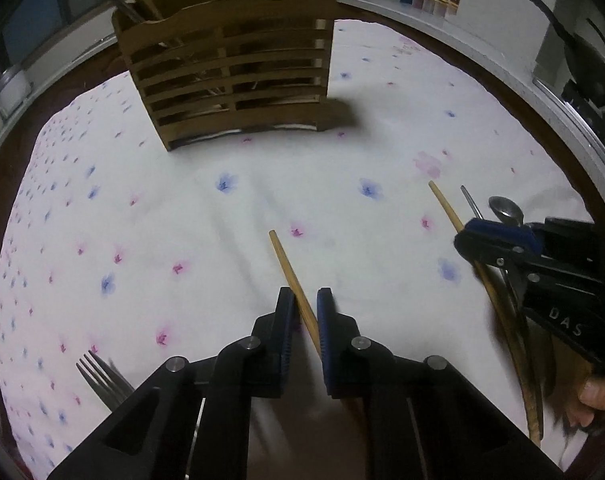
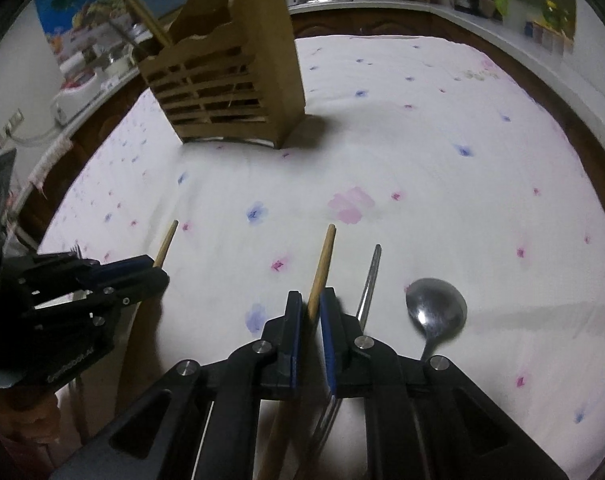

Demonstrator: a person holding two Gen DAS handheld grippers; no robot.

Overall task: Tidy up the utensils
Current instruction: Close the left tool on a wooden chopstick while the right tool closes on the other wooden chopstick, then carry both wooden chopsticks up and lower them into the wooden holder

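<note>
Chopstick [image 1: 292, 280] between left hand-held gripper [image 1: 305, 312] pads, another [image 2: 321, 270] clamped in right hand-held gripper [image 2: 311, 314], tips toward holder [image 1: 230, 68].

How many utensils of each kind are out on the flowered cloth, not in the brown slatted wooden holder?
Light wooden chopsticks: 2
Shiny metal spoons: 1
Silver metal forks: 1
Thin metal rods, kind unclear: 1
Total: 5

Left tongs [image 1: 305, 312] grip a chopstick [image 1: 290, 276]; a fork [image 1: 102, 380] lies near the worktop's [image 1: 182, 220] near-left edge.
</note>
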